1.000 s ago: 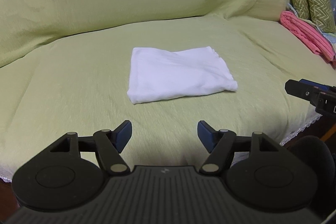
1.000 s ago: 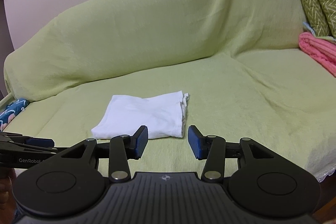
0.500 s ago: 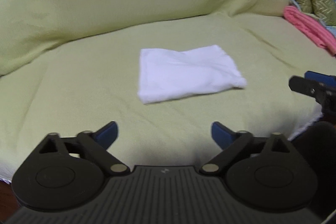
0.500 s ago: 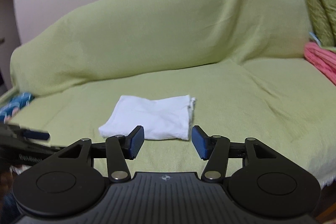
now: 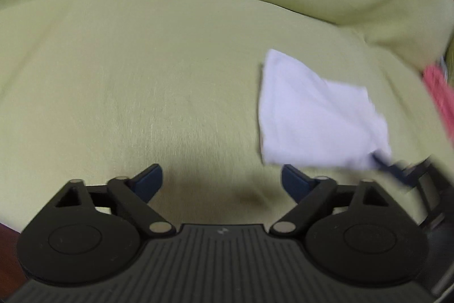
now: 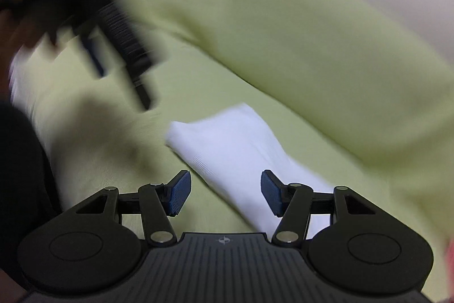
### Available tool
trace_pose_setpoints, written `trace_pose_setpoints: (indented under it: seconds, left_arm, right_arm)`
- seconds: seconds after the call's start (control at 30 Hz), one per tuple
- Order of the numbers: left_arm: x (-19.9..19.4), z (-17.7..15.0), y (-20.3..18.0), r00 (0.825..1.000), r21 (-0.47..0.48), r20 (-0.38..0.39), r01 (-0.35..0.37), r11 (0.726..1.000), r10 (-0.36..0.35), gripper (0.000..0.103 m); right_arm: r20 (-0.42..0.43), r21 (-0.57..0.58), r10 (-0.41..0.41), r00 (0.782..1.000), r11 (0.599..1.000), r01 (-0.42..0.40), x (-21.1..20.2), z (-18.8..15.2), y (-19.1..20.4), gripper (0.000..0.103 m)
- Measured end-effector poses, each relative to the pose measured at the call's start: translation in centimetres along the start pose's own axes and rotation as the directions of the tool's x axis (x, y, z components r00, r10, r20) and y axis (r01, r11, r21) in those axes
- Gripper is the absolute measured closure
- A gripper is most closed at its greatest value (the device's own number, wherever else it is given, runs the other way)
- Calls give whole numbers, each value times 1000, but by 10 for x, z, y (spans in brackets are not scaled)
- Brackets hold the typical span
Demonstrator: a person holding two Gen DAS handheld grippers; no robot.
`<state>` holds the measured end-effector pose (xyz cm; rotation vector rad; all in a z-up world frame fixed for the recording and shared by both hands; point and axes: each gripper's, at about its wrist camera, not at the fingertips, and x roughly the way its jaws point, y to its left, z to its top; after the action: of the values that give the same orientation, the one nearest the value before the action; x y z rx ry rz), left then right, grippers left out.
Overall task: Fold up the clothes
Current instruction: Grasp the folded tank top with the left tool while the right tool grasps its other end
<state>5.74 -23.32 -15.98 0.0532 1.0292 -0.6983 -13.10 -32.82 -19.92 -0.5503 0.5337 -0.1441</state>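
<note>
In the left wrist view, the left gripper (image 5: 222, 181) fills the bottom of the frame with its blue-padded fingers spread wide apart, holding nothing, over bare yellow-green sofa cover (image 5: 147, 81). The folded white garment (image 5: 317, 118) lies flat on the seat at the right of centre in this frame, up and to the right of the gripper's right-hand finger and apart from it. At the garment's lower right corner, the blurred dark tip of the right gripper (image 5: 397, 168) enters from the frame's right edge; whether it touches the cloth cannot be told through the blur. A pink fabric (image 5: 438, 93) shows smeared at the right edge.

In the right wrist view, the right gripper (image 6: 225, 192) sits at the bottom with its jaws spread, and the white garment (image 6: 235, 144) runs diagonally from mid-frame down between the two fingers, passing under the right-hand one. No pinch is visible. The left gripper (image 6: 113, 47) appears as a dark, motion-blurred shape in the upper left, above the seat. The draped backrest (image 6: 298, 47) crosses the upper right.
</note>
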Motion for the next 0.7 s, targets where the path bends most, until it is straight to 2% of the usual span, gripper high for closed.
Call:
trace_pose_setpoints:
  seconds: [0.07,0.13,0.2,0.23,0.27,0.33,0.4,0.47,0.6,0.67,0.7]
  left_arm:
    - [7,11,11,998,-62,-22,65,996,-66,20]
    - [15,20,18,991,-110,-28,123,986,-127,21]
    - [24,28,23,979,-163,-38,189,968,-198,21]
    - [30,33,25,970,-194,-43,226,955,-238,21]
    - [36,38,28,959,-225,-47,261,939,-278,21]
    - [53,47,33,931,-302,-55,329,895,-361,21]
    - [72,55,38,895,-375,-58,390,841,-441,21]
    - [91,61,39,867,-412,-61,429,804,-494,21]
    - [119,71,31,830,-437,-74,471,766,-552,24]
    - [126,77,24,818,-433,-69,491,756,-571,35]
    - [130,79,20,819,-427,-69,492,758,-570,41]
  right_arm:
    - [23,-141,12,1000,990,-9,18,7,18,51]
    - [17,-230,18,1000,973,-14,37,11,32,55]
    - [3,-301,8,1000,954,-7,55,10,41,64]
    - [8,-317,6,1000,949,-3,61,10,42,77]
    - [7,-313,11,1000,950,-8,65,10,41,90]
    - [26,-269,11,1000,963,-3,65,12,34,95]
    - [63,-207,3,998,978,10,60,12,24,95]
    - [92,-149,-4,996,989,18,54,13,12,96]
    - [147,-51,-37,988,998,45,43,15,-7,96]
    - [172,-8,-58,983,998,61,39,15,-16,96]
    - [182,11,-68,981,998,67,37,14,-20,96]
